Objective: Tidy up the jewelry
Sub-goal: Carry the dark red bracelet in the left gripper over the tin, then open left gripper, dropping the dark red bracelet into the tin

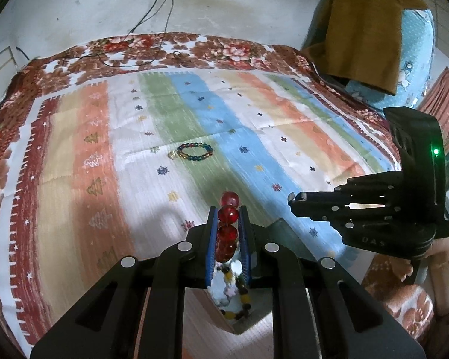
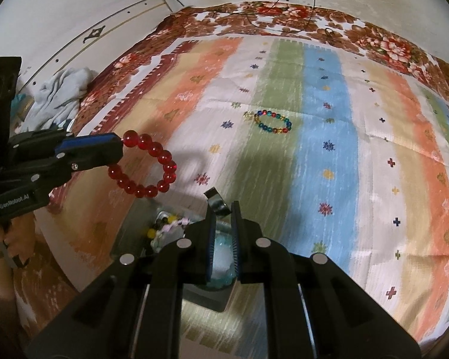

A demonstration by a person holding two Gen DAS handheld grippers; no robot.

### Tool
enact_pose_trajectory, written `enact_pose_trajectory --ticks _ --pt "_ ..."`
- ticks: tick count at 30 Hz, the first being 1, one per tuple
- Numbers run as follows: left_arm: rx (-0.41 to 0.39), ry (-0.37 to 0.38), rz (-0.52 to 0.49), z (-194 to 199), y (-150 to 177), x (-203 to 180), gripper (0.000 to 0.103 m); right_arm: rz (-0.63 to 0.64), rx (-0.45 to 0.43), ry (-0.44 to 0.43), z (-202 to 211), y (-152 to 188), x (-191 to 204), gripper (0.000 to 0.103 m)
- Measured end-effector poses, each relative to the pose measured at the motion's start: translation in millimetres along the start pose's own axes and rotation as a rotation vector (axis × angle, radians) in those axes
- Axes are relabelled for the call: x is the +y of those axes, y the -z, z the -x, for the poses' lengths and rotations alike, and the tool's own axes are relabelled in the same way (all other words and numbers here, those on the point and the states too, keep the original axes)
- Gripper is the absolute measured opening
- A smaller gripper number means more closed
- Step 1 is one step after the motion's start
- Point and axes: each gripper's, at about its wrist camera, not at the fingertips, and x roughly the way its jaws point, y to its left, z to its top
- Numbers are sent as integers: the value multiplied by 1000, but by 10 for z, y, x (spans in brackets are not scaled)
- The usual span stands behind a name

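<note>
black left hand-held gripper and right hand-held gripper, blue pads, silver rivets, white lettering.

- Around the multicoloured bracelet, the striped cloth lies bare on every side.
- Nearer the cameras than that bracelet, a jewelry box sits under both grippers.
- Behind it, cables trail across the floral blanket.

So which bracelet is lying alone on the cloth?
The multicoloured bracelet, flat on the striped cloth. The red bracelet hangs from the left gripper.
</note>
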Motion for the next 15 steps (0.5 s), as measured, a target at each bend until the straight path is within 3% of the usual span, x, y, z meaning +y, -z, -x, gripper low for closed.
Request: enact_pose_trajectory --ticks 15 --pt "43 46 -38 17 316 -187 13 48 58 -53 -52 261 168 12"
